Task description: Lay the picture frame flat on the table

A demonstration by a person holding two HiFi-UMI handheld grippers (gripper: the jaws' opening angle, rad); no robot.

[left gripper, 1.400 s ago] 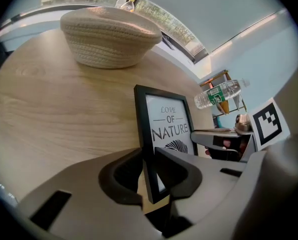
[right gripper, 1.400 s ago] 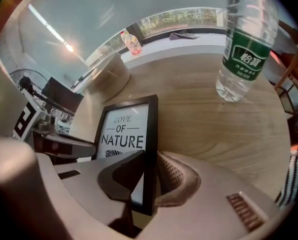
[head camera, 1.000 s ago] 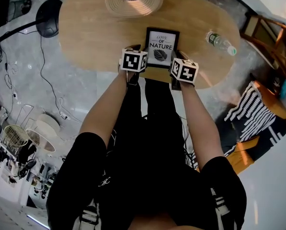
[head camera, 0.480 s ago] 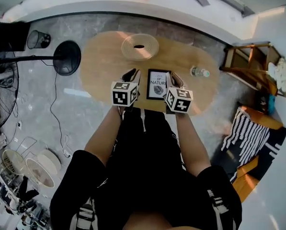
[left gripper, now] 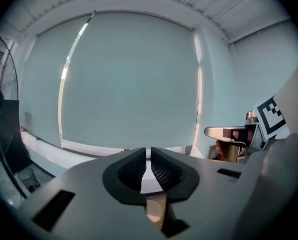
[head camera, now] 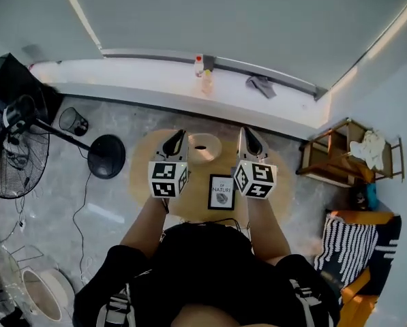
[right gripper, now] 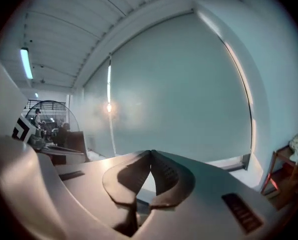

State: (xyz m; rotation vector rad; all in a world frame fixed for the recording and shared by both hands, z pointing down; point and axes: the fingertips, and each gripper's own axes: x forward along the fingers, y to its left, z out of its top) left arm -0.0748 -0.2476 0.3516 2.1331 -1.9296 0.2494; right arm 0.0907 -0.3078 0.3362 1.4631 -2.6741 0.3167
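The black picture frame (head camera: pixel 221 192) with its white leaf print lies flat, face up, on the oval wooden table (head camera: pixel 143 177), near the front edge. Both grippers are held high above the table and point at the pale window blind. My left gripper (head camera: pixel 178 135) (left gripper: pixel 149 152) is empty; its jaws are closing, with only a thin slit left between the tips. My right gripper (head camera: pixel 245 133) (right gripper: pixel 151 154) is also empty, and its tips meet. Neither touches the frame. The right gripper's fingers (left gripper: pixel 228 132) show at the right edge of the left gripper view.
A round woven mat (head camera: pixel 204 148) lies at the table's far side. A floor fan (head camera: pixel 9 148) with a round black base (head camera: pixel 108 157) and a wire bin (head camera: pixel 73 121) stand to the left. A wooden shelf (head camera: pixel 334 159) and a striped cloth (head camera: pixel 350 245) are to the right.
Both grippers have left the frame's sides and risen well above the table, now pointing at the blind. The frame stays flat. The left jaws have narrowed.
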